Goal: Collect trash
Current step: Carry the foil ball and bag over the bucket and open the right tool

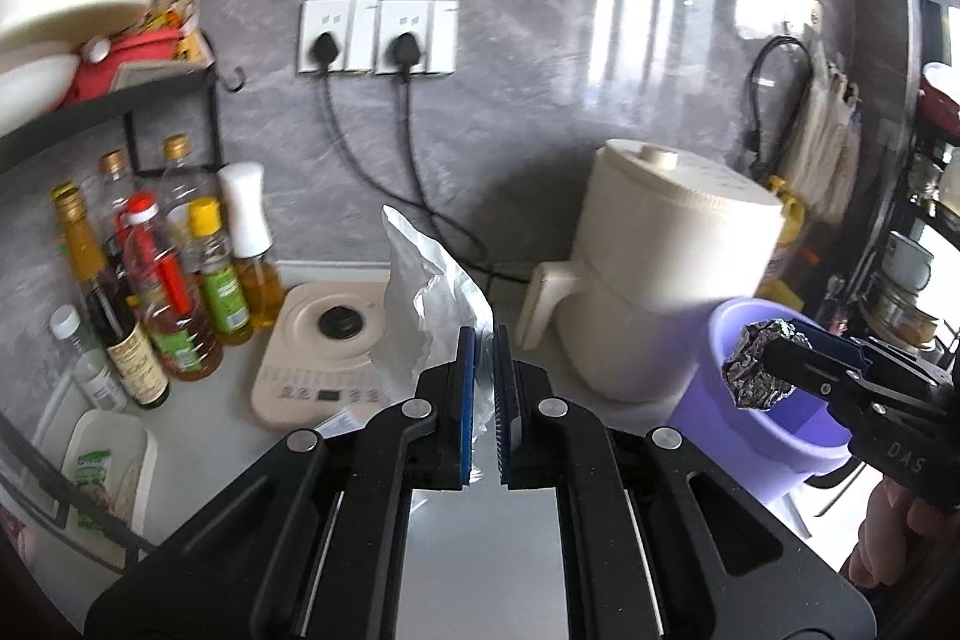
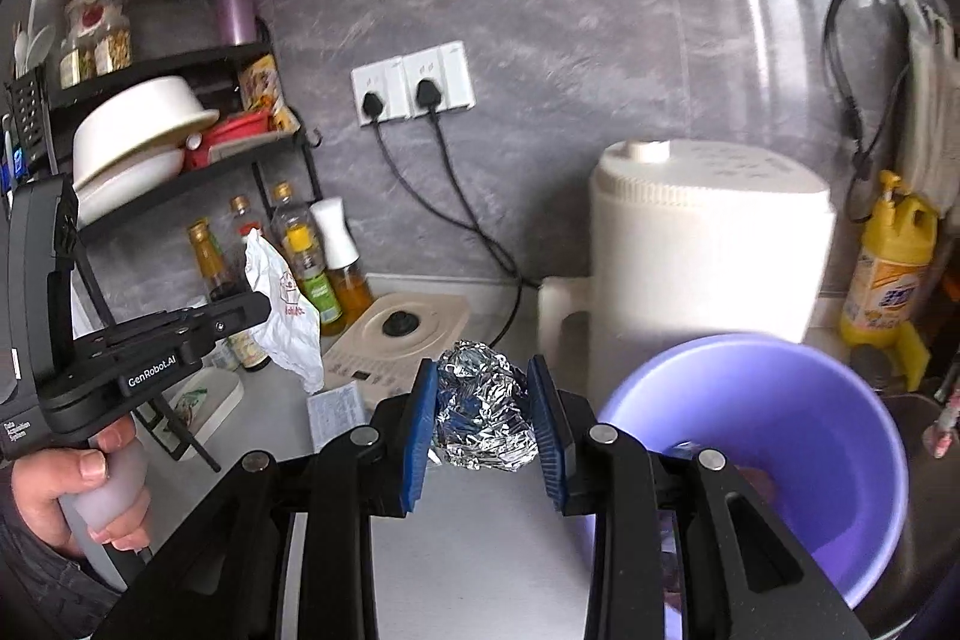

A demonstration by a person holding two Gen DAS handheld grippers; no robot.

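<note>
My left gripper [image 1: 485, 340] is shut on a crumpled white plastic wrapper [image 1: 435, 304], which sticks up above its blue pads; from the right wrist view the same wrapper [image 2: 282, 310] hangs from that gripper [image 2: 264, 307] at the left. My right gripper [image 2: 483, 370] is shut on a crumpled ball of aluminium foil [image 2: 483, 409]. In the left wrist view the foil ball [image 1: 753, 370] is held above the rim of a purple plastic basin [image 1: 774, 436]. That basin [image 2: 798, 436] sits just right of the right gripper, with small bits inside.
A cream air fryer [image 2: 708, 244] stands behind the basin. A beige induction base [image 1: 324, 358] and several sauce bottles [image 1: 180, 292] line the left wall under a black shelf [image 1: 108, 100]. Two cords run from the wall sockets [image 1: 378, 37]. A yellow detergent bottle [image 2: 888, 274] stands at the right.
</note>
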